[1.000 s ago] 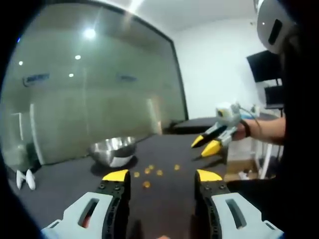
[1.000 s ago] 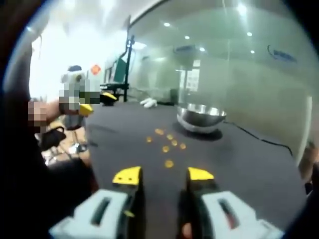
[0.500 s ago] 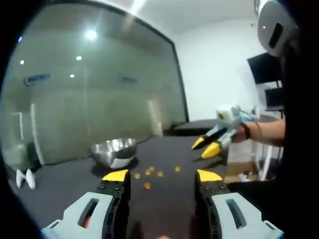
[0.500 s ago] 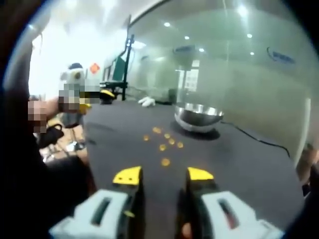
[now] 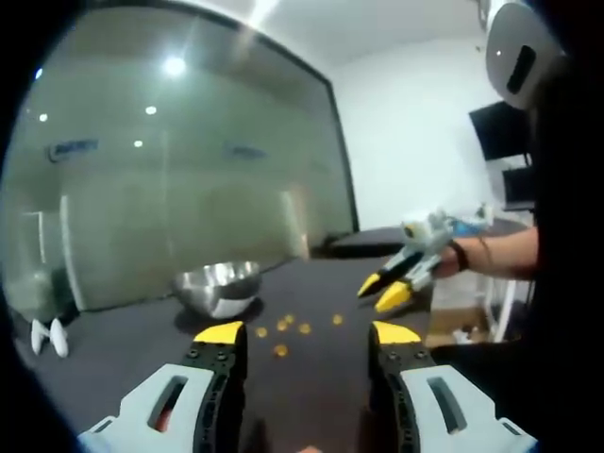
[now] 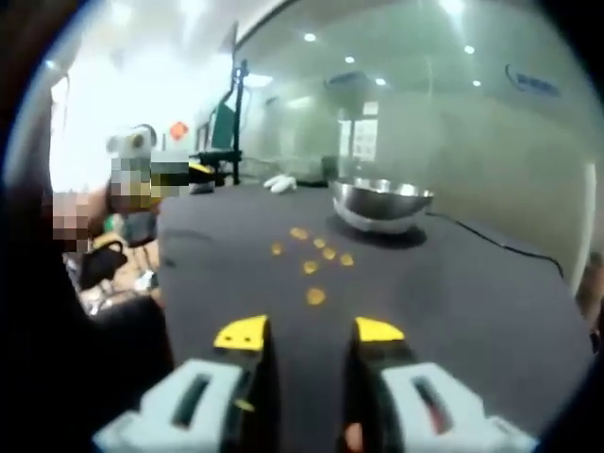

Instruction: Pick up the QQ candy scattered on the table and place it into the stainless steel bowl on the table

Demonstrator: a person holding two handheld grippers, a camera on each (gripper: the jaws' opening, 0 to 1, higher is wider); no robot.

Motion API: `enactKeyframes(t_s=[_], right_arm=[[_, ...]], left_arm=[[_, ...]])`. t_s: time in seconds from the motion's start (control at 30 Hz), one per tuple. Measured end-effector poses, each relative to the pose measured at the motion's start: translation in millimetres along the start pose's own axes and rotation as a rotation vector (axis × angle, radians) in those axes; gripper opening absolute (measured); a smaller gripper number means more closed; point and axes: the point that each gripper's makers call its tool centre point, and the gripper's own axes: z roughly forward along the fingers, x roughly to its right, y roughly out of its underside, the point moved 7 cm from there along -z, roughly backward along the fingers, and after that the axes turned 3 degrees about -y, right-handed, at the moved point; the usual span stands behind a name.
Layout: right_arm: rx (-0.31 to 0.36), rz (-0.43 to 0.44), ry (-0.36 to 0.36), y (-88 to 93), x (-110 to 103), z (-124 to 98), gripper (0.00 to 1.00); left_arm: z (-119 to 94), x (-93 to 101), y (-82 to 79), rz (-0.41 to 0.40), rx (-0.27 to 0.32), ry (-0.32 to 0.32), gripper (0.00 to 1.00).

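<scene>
The left gripper hangs above the dark table with its jaws wide and empty. The stainless steel bowl is the landmark: the QQ candy lies scattered on the table just in front of the bowl, toward the person. The right gripper has its jaws parted and empty, the nearest candy ahead of them. To pick cleanly, I judge it best to straddle one candy, tips touching the table, then close gently.
</scene>
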Motion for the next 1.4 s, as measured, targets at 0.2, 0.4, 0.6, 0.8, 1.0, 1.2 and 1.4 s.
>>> enactKeyframes(t_s=[0.2,0.4,0.6,0.8,1.0,1.2,1.4], right_arm=[[-0.016,0.019,-0.032,1.2,2,16,0.34],[-0.016,0.039,-0.061,0.5,2,36,0.34],[-0.003,0.071,-0.084,-1.7,7,54,0.31],[0.005,0.090,-0.096,-5.9,8,65,0.28],[0.012,0.038,-0.081,-5.6,6,69,0.24],[0.030,0.010,-0.065,-4.4,4,69,0.23],[0.039,-0.010,-0.071,-3.8,-1,67,0.14]], left_arm=[[-1,0.6,2.6,-0.003,-0.001,0.001,0.52],[-1,1.5,3.7,-0.005,-0.002,0.001,0.52],[-5,-1.3,5.0,-0.009,-0.003,-0.010,0.52],[-9,-5.0,7.1,-0.015,-0.003,-0.027,0.52],[-11,-8.4,7.5,-0.018,0.000,-0.036,0.52],[-12,-12.4,11.9,-0.019,-0.014,-0.043,0.51],[-13,-15.3,8.7,-0.015,-0.004,-0.053,0.51]])
